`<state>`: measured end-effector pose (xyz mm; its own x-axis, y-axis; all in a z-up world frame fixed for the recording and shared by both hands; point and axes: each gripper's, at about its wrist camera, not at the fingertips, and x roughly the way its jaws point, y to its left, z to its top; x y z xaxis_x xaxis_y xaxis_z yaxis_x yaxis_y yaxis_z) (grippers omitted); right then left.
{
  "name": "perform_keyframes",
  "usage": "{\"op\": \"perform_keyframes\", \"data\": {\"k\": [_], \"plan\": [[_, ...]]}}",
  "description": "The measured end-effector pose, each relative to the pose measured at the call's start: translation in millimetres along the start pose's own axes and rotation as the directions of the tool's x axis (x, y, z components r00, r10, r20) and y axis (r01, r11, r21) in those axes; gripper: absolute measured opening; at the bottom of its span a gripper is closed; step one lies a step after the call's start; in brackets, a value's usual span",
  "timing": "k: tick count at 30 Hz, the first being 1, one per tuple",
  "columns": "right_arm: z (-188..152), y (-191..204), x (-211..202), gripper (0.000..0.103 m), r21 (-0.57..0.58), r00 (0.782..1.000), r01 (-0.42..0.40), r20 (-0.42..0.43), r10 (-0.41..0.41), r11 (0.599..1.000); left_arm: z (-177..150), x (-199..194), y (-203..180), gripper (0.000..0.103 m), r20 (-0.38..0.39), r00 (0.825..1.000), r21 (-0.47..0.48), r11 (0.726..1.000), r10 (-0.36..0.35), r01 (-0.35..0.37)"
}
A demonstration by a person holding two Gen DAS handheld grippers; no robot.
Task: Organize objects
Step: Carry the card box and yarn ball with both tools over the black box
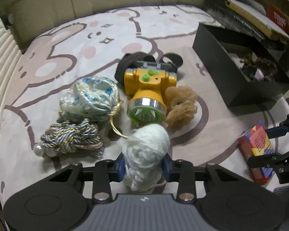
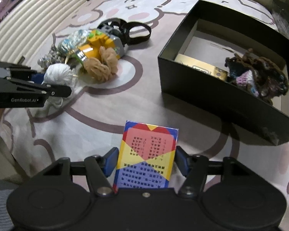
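My left gripper [image 1: 144, 165] is shut on a white yarn ball [image 1: 147, 148], its blue pads pressing both sides; it shows from the side in the right wrist view as the left gripper [image 2: 55, 80]. My right gripper [image 2: 146, 161] is shut on a colourful patterned box [image 2: 147, 154], which rests low over the bedspread, also seen as the box [image 1: 258, 150]. Beyond the yarn lie a yellow headlamp [image 1: 146, 94], a tan fabric flower [image 1: 181, 105], a blue-and-white drawstring pouch [image 1: 88, 100] and a twisted cord with pearls [image 1: 73, 138]. The open black box [image 2: 212, 88] holds a crocheted piece [image 2: 256, 75].
Everything sits on a pink-and-white cartoon bedspread [image 1: 86, 38]. A cream ribbed panel [image 1: 0, 57] borders the left side. Stacked books and cartons [image 1: 269, 19] stand behind the black box. A tan card [image 2: 200, 65] lies inside the black box.
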<state>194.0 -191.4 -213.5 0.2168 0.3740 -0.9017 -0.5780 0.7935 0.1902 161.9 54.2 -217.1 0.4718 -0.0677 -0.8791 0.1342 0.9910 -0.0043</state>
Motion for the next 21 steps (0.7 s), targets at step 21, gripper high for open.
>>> {"op": "perform_keyframes", "data": {"k": [21], "plan": [[29, -8, -135, 0.062, 0.073, 0.959, 0.030, 0.278, -0.049, 0.997, 46, -115, -4, 0.038, 0.140, 0.989, -0.216, 0.973, -0.048, 0.078]]}}
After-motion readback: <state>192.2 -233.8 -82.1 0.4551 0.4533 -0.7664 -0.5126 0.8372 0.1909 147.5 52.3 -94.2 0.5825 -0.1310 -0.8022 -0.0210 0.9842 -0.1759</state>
